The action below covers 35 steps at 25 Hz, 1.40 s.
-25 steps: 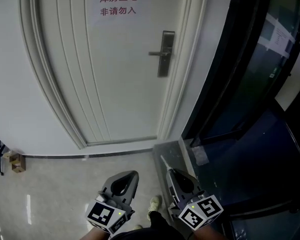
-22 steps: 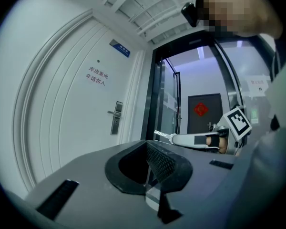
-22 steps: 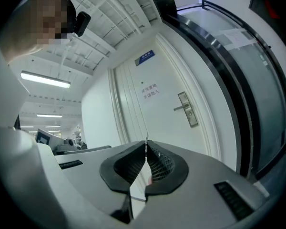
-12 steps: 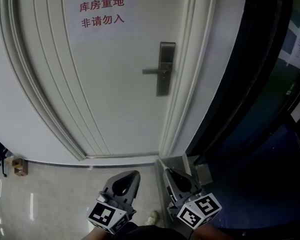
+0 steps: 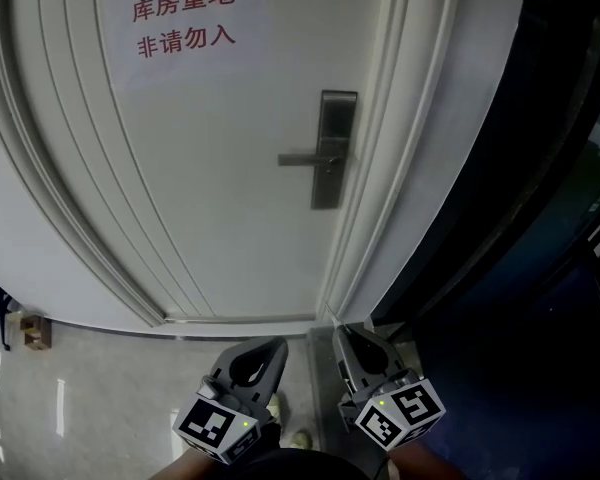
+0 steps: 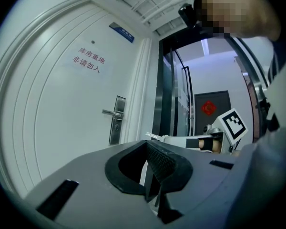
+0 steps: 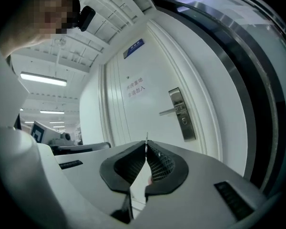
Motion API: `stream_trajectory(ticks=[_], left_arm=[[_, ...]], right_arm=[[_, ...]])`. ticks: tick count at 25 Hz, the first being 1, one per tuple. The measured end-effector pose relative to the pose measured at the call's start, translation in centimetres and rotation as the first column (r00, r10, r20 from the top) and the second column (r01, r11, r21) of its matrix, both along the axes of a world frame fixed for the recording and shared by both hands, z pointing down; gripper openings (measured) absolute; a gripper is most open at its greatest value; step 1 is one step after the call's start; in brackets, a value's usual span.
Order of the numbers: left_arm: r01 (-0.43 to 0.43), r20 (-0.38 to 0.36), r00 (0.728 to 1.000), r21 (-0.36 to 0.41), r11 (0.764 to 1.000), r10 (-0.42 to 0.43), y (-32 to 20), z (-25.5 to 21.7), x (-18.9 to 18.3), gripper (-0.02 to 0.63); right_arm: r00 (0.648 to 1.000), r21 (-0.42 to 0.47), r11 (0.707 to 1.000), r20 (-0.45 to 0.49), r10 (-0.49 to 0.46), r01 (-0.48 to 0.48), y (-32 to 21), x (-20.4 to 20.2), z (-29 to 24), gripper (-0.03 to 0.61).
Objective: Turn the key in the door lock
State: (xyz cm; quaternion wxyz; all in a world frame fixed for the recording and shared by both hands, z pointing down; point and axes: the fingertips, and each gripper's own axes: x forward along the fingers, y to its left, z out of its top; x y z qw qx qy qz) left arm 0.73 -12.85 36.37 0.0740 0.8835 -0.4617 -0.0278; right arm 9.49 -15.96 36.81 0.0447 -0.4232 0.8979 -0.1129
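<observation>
A white door carries a steel lock plate (image 5: 332,148) with a lever handle (image 5: 300,158) pointing left; the keyhole (image 7: 184,120) sits below the lever. My right gripper (image 5: 339,332) is low in the head view, well short of the door, shut on a thin metal key (image 7: 146,138) whose blade sticks out past the jaw tips. The key blade (image 6: 151,136) also shows in the left gripper view. My left gripper (image 5: 276,345) hangs beside the right one, shut with nothing in it. The lock plate (image 6: 117,120) shows far ahead of the left gripper.
A red printed sign (image 5: 185,18) is on the door's upper part. A dark glass door and frame (image 5: 540,218) stand at the right. A small cardboard box (image 5: 35,330) lies on the tiled floor at the left. A shoe (image 5: 300,436) shows between the grippers.
The door and lock have come nearer and look larger, and the lock plate sits lower in the head view. Both grippers stay shut and side by side.
</observation>
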Motion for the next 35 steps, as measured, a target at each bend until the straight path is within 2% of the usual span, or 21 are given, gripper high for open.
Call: stream_trajectory(ticks=[3, 5, 8, 11, 14, 18, 21, 24, 27, 35], left_arm=[[-0.030, -0.007, 1.000, 0.005, 1.000, 0.030, -2.5, 0.2, 0.3, 0.003], [-0.038, -0.011, 0.999, 0.000, 0.999, 0.038, -4.1, 0.3, 0.0, 0.003], [-0.038, -0.010, 0.999, -0.008, 0.999, 0.038, -6.5, 0.5, -0.8, 0.004], [-0.030, -0.011, 0.999, -0.025, 0.999, 0.030, -8.7, 1.0, -1.9, 0.003], [-0.024, -0.008, 1.000, -0.044, 0.999, 0.023, -10.4, 1.7, -2.7, 0.003], [-0.020, -0.005, 1.000, -0.062, 0.998, 0.020, -12.1, 2.6, -3.3, 0.003], [-0.025, 0.003, 1.000, -0.067, 0.997, 0.025, -13.0, 3.1, -3.6, 0.003], [-0.034, 0.010, 0.999, -0.079, 0.996, 0.035, -13.5, 3.6, -3.7, 0.003], [-0.038, 0.014, 0.999, -0.078, 0.996, 0.039, -13.9, 3.9, -3.9, 0.004], [-0.040, -0.016, 0.999, -0.095, 0.995, 0.038, -14.4, 3.9, -4.4, 0.003]], right_arm=[[0.995, 0.068, 0.996, -0.077, 0.061, -0.056, -4.3, 0.4, -0.8, 0.020], [0.976, 0.157, 0.983, -0.181, 0.125, -0.097, -7.5, 0.6, -1.3, 0.020], [0.897, 0.323, 0.938, -0.365, 0.247, -0.127, -12.2, 0.3, -1.9, 0.020], [0.784, 0.458, 0.882, -0.506, 0.359, -0.109, -16.3, -0.6, -2.2, 0.020], [0.662, 0.546, 0.835, -0.604, 0.443, -0.061, -19.7, -1.3, -1.9, 0.020], [0.446, 0.647, 0.761, -0.696, 0.562, 0.051, -23.2, -1.7, -0.8, 0.020], [0.304, 0.660, 0.743, -0.734, 0.607, 0.108, -25.5, -1.5, 0.3, 0.020], [0.208, 0.650, 0.750, -0.756, 0.621, 0.122, -27.1, -1.3, 1.0, 0.020], [0.160, 0.639, 0.759, -0.768, 0.620, 0.125, -28.1, -1.3, 1.6, 0.020], [0.114, 0.633, 0.764, -0.774, 0.623, 0.122, -29.6, -1.9, 2.2, 0.020]])
